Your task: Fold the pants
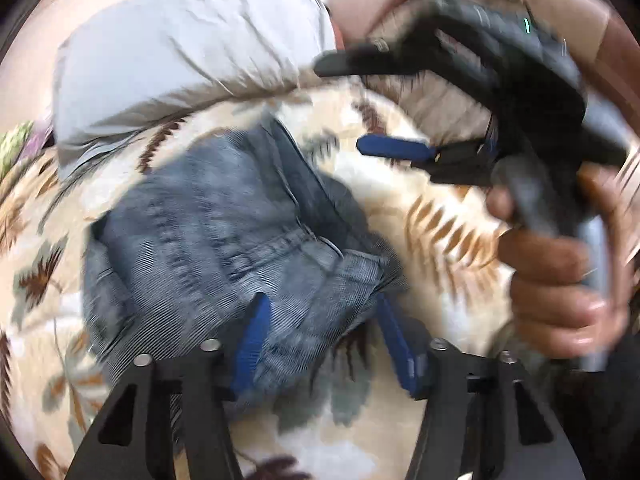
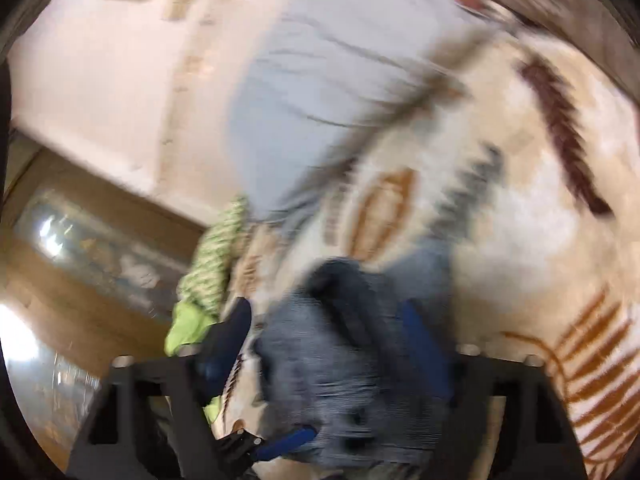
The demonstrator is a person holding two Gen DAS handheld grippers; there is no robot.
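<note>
Lying bunched on the leaf-patterned blanket, the jeans have an edge between the left gripper's spread, unclosed fingers. The right gripper also stands open, with denim just ahead. I would seat each fold deep between the fingers before closing.

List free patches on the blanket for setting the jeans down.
Bare blanket lies between the jeans and right hand-held gripper. Crowded up by the grey pillow and around the left hand-held gripper.
</note>
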